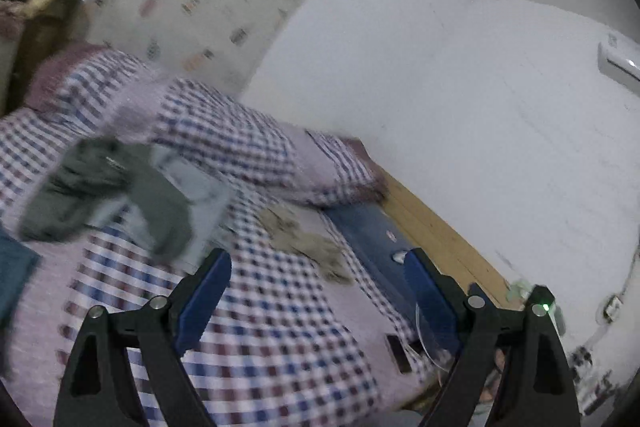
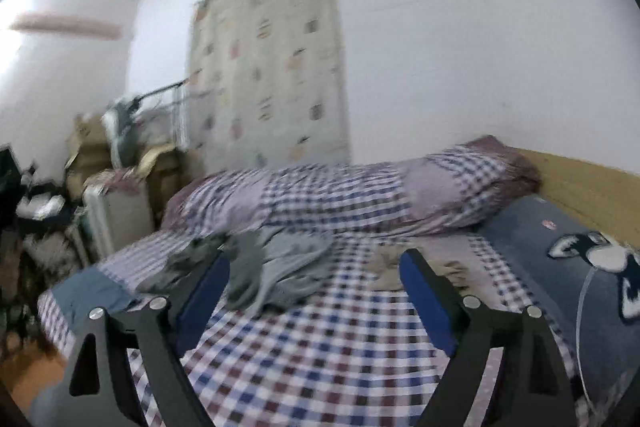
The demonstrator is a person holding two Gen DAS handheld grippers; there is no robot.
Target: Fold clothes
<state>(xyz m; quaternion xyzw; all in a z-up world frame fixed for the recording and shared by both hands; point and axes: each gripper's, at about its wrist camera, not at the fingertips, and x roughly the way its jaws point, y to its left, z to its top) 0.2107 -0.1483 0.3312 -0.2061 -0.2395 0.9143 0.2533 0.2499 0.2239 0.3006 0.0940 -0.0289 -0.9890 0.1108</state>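
Checked sheet (image 2: 320,347) bears crumpled grey clothes (image 2: 276,267), unfolded.

The black left gripper (image 1: 318,279) holds its blue-padded fingers (image 1: 208,291) spread wide, empty — the matching right gripper (image 2: 316,279) likewise, gripping nothing.

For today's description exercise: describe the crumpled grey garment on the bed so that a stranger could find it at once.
Start at the bed with the checked sheet. In front of the long rolled checked quilt by the wall lies the grey garment, a crumpled heap on the sheet. It is plain grey with no checks, unlike the bedding, and darker than the beige cloth lying further towards the headboard.
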